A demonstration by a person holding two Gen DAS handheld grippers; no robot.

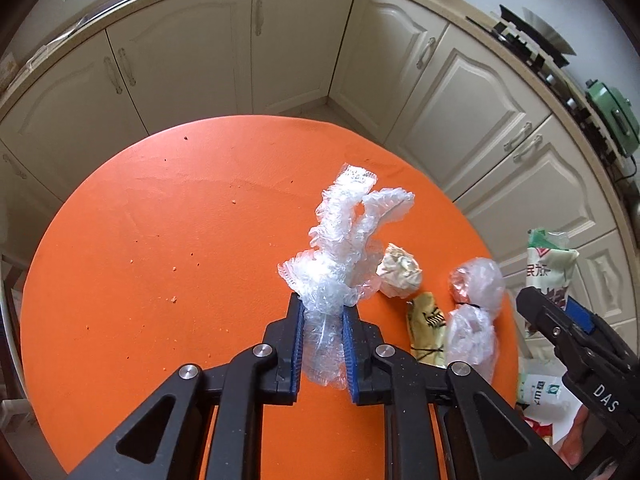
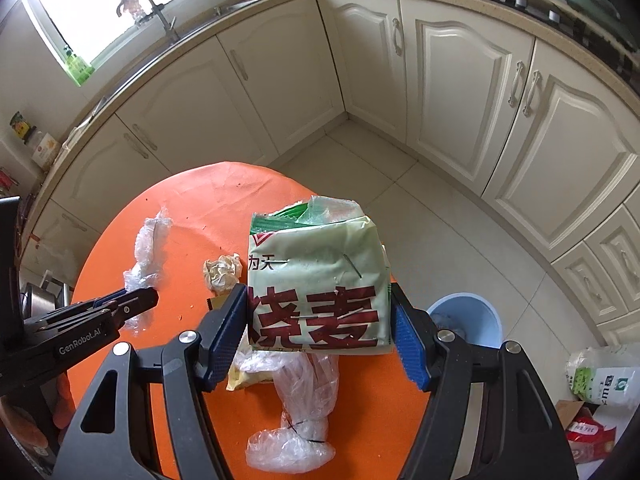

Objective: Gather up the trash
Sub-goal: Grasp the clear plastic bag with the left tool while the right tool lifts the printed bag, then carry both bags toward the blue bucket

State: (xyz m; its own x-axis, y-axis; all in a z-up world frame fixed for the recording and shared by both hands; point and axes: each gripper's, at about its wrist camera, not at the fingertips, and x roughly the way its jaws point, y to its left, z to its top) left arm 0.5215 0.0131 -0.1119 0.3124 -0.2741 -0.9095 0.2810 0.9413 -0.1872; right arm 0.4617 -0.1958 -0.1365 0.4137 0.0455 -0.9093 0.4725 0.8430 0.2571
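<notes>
Left gripper (image 1: pixel 323 320) nearly closed, pinching crinkled clear plastic wrap (image 1: pixel 344 236) above the orange tabletop (image 1: pixel 160 220); right gripper (image 2: pixel 318 312) spread wide, clamped on a pale green food bag (image 2: pixel 316 280) over the tabletop's right edge

Bright, even daylight in both views. Source: window (image 2: pixel 120 4) top left of right wrist view, blown out to white, no detail thru glass. Soft, faint shadows only on orange table (image 1: pixel 160 240); colour strongly saturated. Mild sheen on cabinet doors (image 2: pixel 460 92) and on clear plastic wrap (image 1: pixel 344 240). Heavy fisheye: counter edges and cabinet lines bow into arcs, black vignette at corners. Centre sharp, printed text legible; near-lens gripper frames & far rims slightly soft. No motion blur.
</notes>
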